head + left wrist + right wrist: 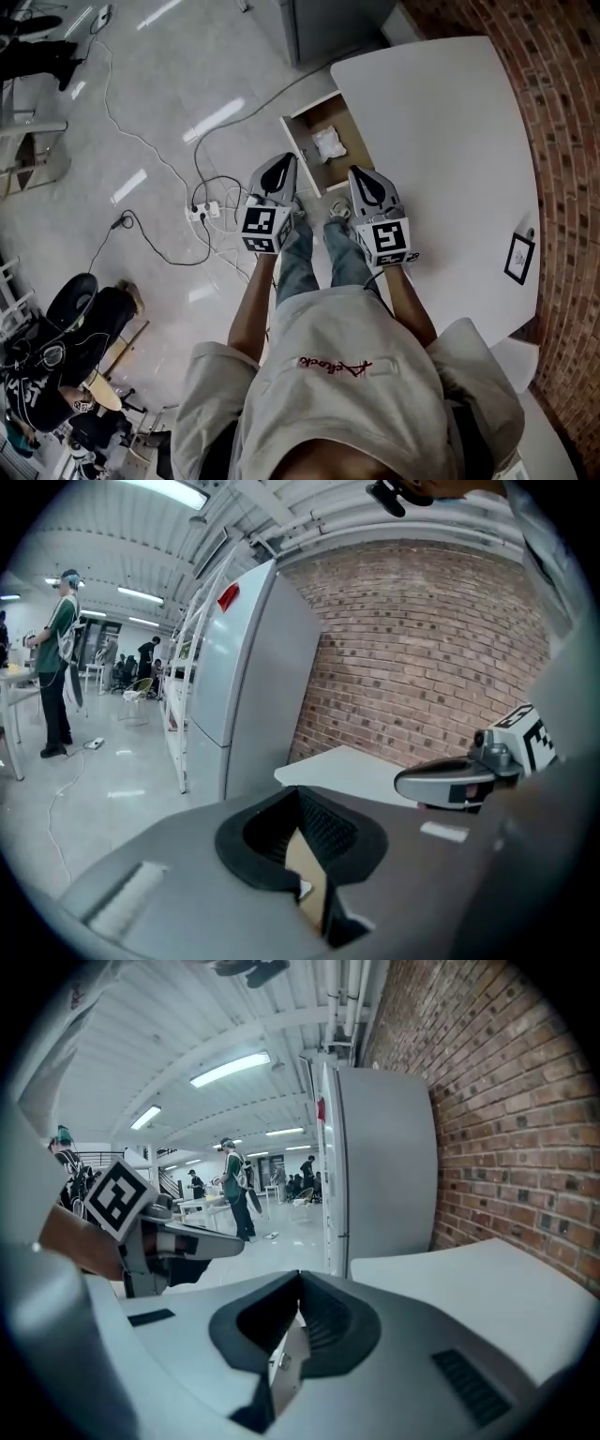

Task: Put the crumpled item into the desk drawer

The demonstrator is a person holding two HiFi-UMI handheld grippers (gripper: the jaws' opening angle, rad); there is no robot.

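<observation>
A white crumpled item [330,143] lies inside the open wooden drawer [302,141] at the near-left corner of the white desk [441,141]. My left gripper [287,163] hovers just short of the drawer's front, shut with nothing in it. Its jaws [300,795] meet at the tips, and a sliver of the drawer shows through below them. My right gripper [357,175] is held beside it over the desk's edge, also shut and empty [300,1277]. Each gripper view shows the other gripper alongside: the right gripper [459,780], the left gripper [169,1238].
A power strip with cables [202,211] lies on the floor left of the drawer. A small framed card [518,257] stands near the desk's right edge by the brick wall [562,141]. A tall grey cabinet [253,667] stands beyond the desk. People stand far off [234,1190].
</observation>
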